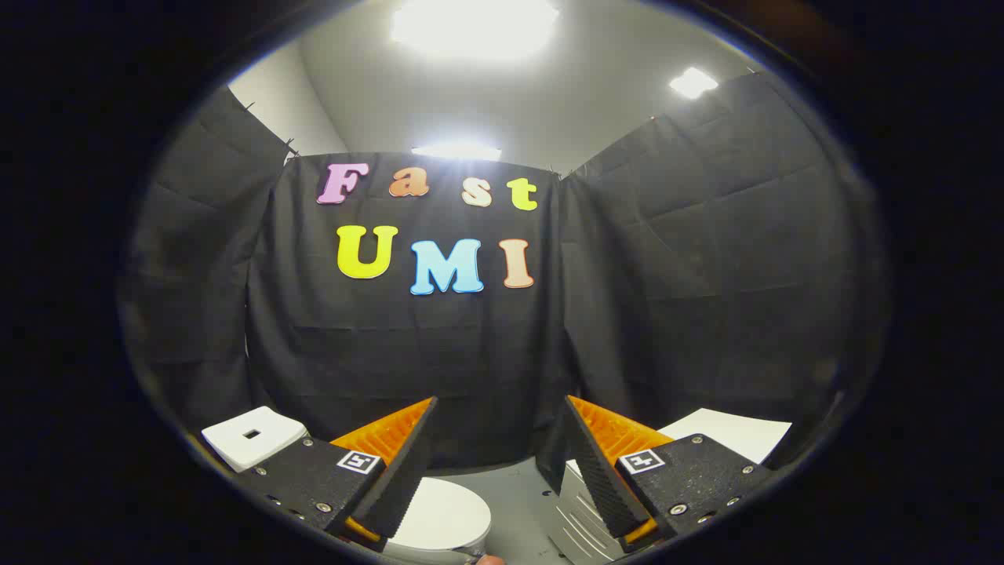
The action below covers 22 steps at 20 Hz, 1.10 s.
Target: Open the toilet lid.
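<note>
Black cloth walls (439, 353) close the booth on three sides, with a white ceiling (565, 102) and bright ceiling lights (474, 27) above. Low down sits the white toilet: its tank (252, 435) shows at about ten o'clock from the left finger, and the closed toilet lid (443, 514) lies below and between the fingers, partly behind the left one. A white ribbed appliance (576, 514) stands at about five o'clock, beside the right finger, with a white flat top (733, 431) behind it. The gripper (496, 463) is spread wide and holds nothing; its orange-backed, black-padded fingers (400, 471) hang above the lid, apart from it.
</note>
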Each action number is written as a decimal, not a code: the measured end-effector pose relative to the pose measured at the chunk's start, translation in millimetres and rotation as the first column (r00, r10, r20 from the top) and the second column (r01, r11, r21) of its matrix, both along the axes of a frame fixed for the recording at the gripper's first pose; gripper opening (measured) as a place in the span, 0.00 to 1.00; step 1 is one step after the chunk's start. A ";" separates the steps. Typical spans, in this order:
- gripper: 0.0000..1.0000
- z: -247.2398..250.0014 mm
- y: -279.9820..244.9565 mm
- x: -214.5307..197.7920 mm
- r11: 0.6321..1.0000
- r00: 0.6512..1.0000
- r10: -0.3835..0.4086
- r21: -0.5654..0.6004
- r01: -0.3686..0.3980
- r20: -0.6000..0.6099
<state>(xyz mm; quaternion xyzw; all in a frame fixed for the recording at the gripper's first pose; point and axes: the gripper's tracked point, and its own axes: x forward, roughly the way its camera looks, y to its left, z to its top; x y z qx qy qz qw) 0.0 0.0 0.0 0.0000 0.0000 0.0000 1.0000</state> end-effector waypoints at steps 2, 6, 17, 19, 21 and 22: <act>0.95 -0.5 1.2 0.1 1.000 1.000 0.006 -0.004 -0.006 -0.002; 0.95 1.0 3.8 0.2 1.000 1.000 0.009 -0.002 -0.009 0.002; 0.95 -9.5 2.6 6.5 0.999 1.000 0.006 0.041 -0.006 -0.006; 0.95 -14.9 6.3 11.0 0.999 1.000 0.010 0.047 -0.009 -0.015; 0.94 -21.0 11.2 13.4 0.998 1.000 0.016 0.053 -0.014 -0.026; 0.94 -25.2 12.9 16.4 0.998 0.999 0.017 0.054 -0.015 -0.029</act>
